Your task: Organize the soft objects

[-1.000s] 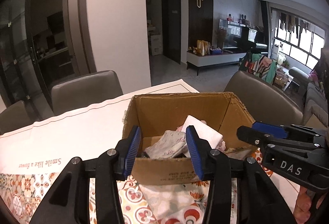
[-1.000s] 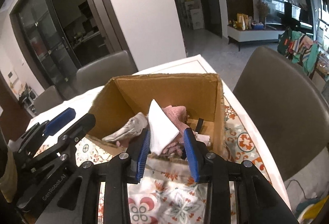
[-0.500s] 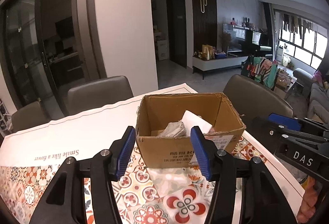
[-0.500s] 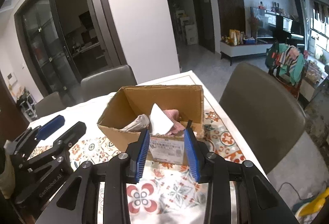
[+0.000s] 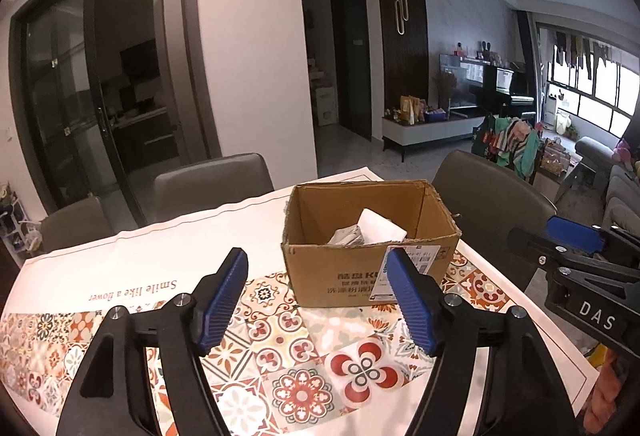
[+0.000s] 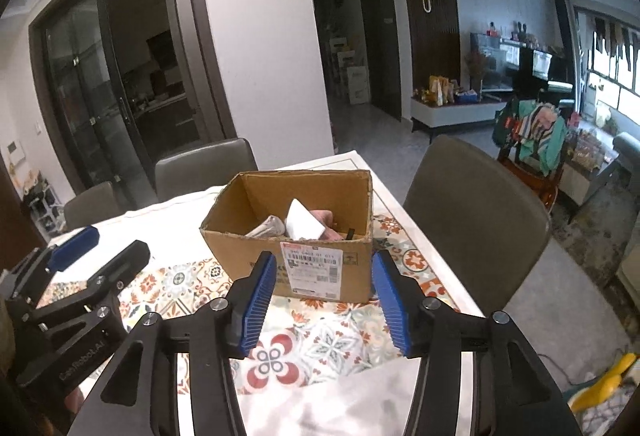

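An open cardboard box (image 5: 352,276) stands on the patterned tablecloth; it also shows in the right wrist view (image 6: 256,256). Inside lie a white folded cloth (image 5: 378,230), a grey cloth (image 5: 348,236) and a pink cloth (image 6: 330,224). My left gripper (image 5: 316,300) is open and empty, held back from the box's near side above the table. My right gripper (image 6: 324,304) is open and empty, also short of the box. Each gripper shows at the edge of the other's view.
The table (image 5: 132,268) has a white cloth with lettering and a tiled pattern. Grey chairs stand behind it (image 5: 212,184) and to its right (image 6: 472,212). The table's right edge (image 6: 452,276) drops to the floor, where a yellow object (image 6: 600,384) lies.
Both grippers have pulled back and up from the box, from right over its near rim to well short of it. Both jaws stay apart and empty. The cloths stay in the box.
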